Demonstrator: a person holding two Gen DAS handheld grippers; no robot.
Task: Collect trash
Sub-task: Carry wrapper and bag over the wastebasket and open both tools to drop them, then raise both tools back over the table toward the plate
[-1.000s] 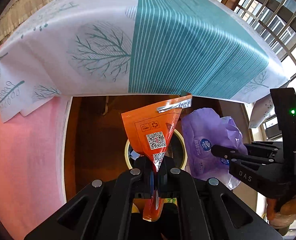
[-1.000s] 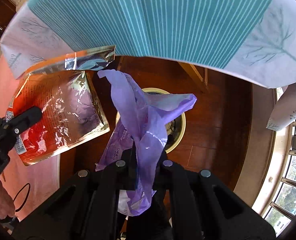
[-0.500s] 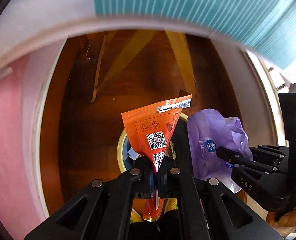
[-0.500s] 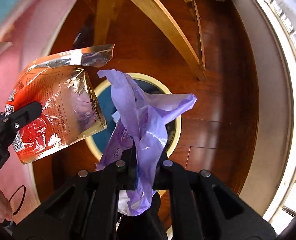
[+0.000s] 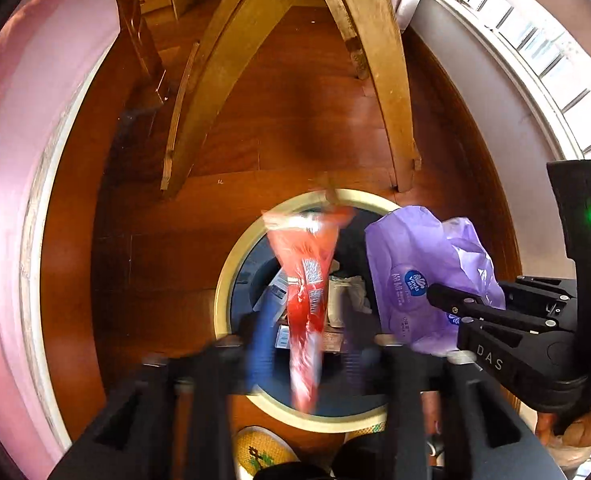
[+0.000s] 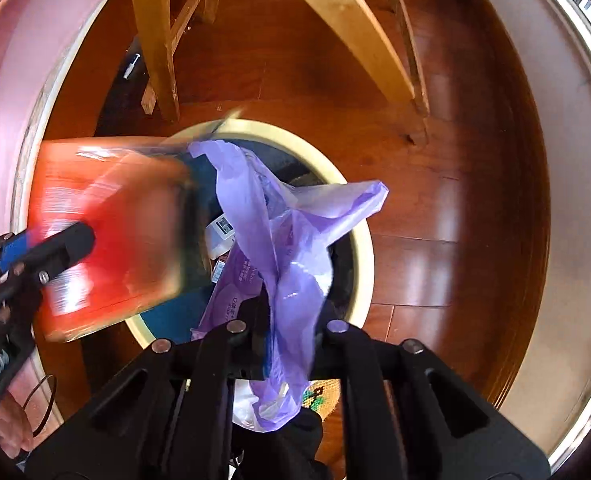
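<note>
Both pieces of rubbish hang right over the round bin (image 5: 225,280) on the wooden floor, its pale rim ringing a dark inside already littered with scraps of paper and packaging. The left gripper (image 5: 307,344) is letting go: its jaws are opening, and the orange snack wrapper (image 5: 305,276) between them is a smear of motion, no longer visibly pinched, and looks to be dropping toward the bin mouth. That wrapper is thin foil-lined film, very light, a bit crackly and slick, so it would likely slide out of any loose hold; a firm pinch on a corner or the crimped seam suits it best. The right gripper (image 6: 291,332) has its jaws just starting to part too, with the purple plastic bag (image 6: 279,240) still threaded between them, one crumpled strand running down through the gap and the rest ballooning out above the bin. This bag is soft, floppy and nearly weightless, so I would expect it to cling or drift rather than fall straight; gathering a bunched fold gives a surer hold than a single layer. From the left camera the bag sits slightly toward the bin's right edge, so it might catch on the rim.
</note>
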